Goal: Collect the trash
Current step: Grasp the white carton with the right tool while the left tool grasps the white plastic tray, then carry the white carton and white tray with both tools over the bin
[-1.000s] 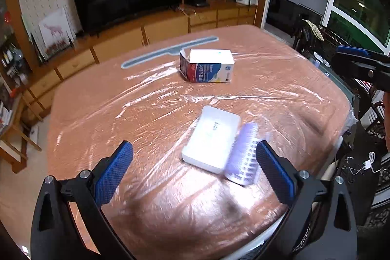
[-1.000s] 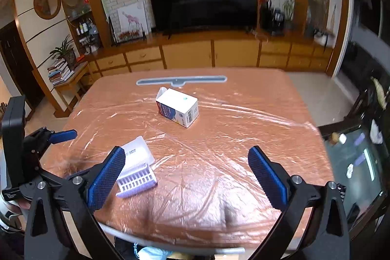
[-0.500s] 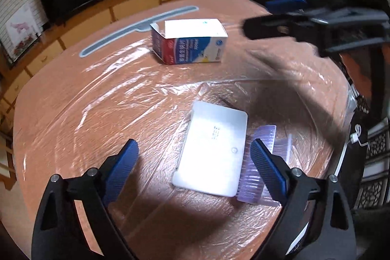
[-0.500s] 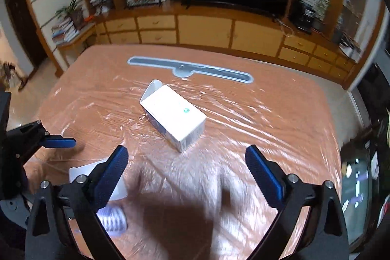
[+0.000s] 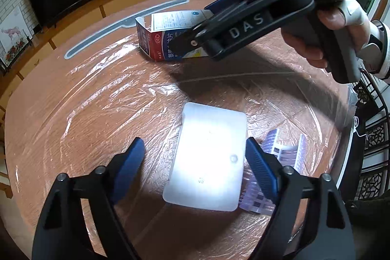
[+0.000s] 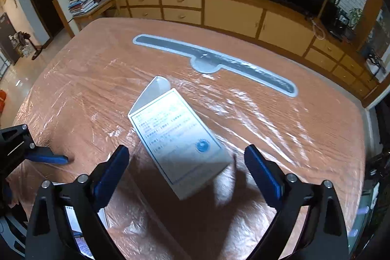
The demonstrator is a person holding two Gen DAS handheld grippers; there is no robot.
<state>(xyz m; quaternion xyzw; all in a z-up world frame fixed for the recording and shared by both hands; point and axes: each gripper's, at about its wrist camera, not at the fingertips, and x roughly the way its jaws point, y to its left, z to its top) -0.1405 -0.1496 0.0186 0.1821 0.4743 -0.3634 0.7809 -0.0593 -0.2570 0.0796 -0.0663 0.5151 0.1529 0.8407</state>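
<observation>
I'm looking at a wooden table [image 5: 61, 113] under crinkled, glossy clear film. The lid [image 5: 209, 157] is shining smooth, milky plastic; the box [image 6: 180, 138] is printed matt cardboard. My tongs are showing matt black plastic with ribbed blue pads [image 5: 260, 167].

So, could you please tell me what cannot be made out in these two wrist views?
- Left wrist view: the right gripper covers much of the medicine carton.
- Left wrist view: glare washes out the white plastic tray, and it hides part of the purple rack.
- Right wrist view: the carton's print is blurred.
- Neither view shows a trash bin.
</observation>
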